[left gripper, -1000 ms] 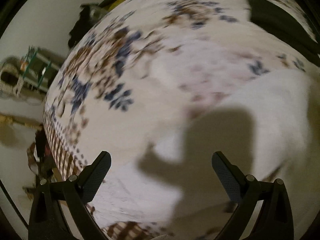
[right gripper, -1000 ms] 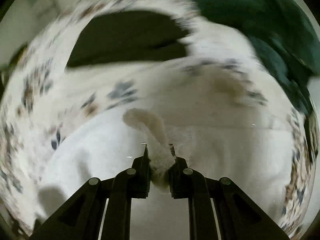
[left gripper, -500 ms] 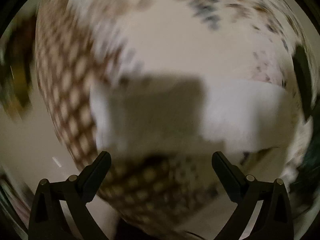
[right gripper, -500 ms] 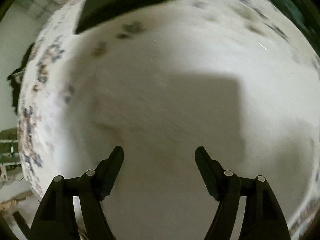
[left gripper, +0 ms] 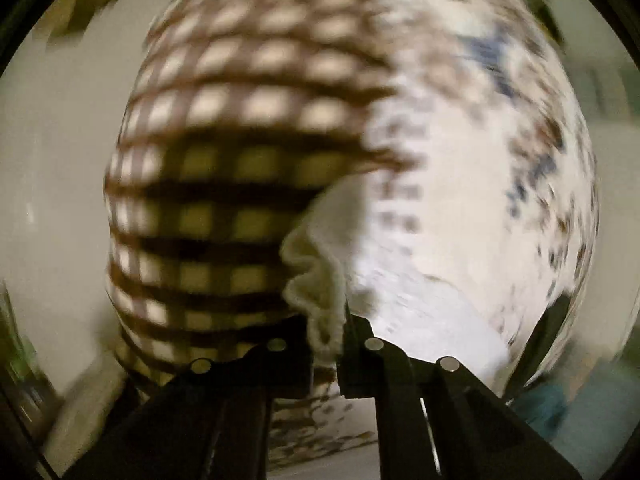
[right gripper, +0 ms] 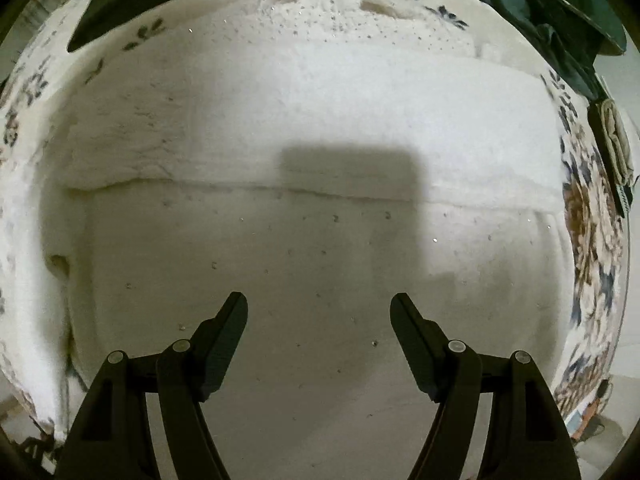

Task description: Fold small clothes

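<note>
Since a second ago you've swapped roles: your left hand-held gripper [left gripper: 326, 344], wide apart back then, is now clamped on the white garment [right gripper: 320, 152], and your right hand-held gripper [right gripper: 319, 312] has let go of the bunched fabric it was pinching.

Left wrist view: the garment's scalloped hem [left gripper: 316, 276] is pinched between the jaws at 6 o'clock, ruffled and rising toward 12. View is motion-blurred.

Right wrist view: jaws apart, nothing between them, pointing down at the garment, which lies spread flat and fills most of the frame. A fold edge [right gripper: 256, 188] runs across it from 9 to 3 o'clock. Can't tell whether the fingertips touch the cloth.

Under the garment is a patterned cover [right gripper: 592, 232], blue-and-brown floral, showing at 3 and 9 o'clock; in the left view it has a brown check border [left gripper: 224, 184] from 9 to 12. Can't tell what surface it's spread on.

Dark green cloth [right gripper: 552, 4] sits at 1 o'clock on the cover, a dark flat item [right gripper: 132, 4] at 11.
</note>
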`<action>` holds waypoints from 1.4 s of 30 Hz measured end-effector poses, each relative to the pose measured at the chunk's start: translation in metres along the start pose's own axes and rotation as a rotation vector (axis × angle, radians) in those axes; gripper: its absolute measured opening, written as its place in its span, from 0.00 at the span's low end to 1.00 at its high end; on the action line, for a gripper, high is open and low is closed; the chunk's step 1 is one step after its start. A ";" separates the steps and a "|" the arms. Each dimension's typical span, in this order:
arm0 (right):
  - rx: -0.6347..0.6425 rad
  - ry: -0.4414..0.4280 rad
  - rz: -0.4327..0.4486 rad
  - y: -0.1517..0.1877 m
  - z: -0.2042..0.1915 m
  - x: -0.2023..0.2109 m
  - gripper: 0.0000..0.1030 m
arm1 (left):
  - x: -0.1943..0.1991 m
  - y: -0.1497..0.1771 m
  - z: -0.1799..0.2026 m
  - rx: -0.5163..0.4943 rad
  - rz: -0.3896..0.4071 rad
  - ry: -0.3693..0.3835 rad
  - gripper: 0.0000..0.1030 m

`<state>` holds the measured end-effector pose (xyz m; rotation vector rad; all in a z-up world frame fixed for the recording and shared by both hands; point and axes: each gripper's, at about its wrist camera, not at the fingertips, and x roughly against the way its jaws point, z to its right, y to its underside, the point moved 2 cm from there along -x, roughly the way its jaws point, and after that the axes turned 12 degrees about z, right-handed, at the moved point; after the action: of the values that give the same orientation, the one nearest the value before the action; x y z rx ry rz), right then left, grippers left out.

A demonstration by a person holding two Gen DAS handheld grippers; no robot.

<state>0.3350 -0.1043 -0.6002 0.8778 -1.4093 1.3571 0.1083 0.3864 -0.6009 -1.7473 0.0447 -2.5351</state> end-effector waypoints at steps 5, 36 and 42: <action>0.054 0.078 0.004 0.007 0.019 0.002 0.73 | 0.052 0.013 0.107 -0.484 0.203 0.052 0.05; -0.519 0.019 0.026 0.000 0.346 0.012 0.74 | 0.010 0.515 0.376 -1.535 -0.307 0.527 0.81; -0.560 -0.136 0.093 -0.053 0.309 0.018 0.74 | -0.020 0.375 0.372 -1.500 -0.034 0.301 0.88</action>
<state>0.3328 -0.4134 -0.5443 0.5409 -1.8314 0.8992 0.4756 0.0182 -0.5089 -1.3463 2.3872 -2.7961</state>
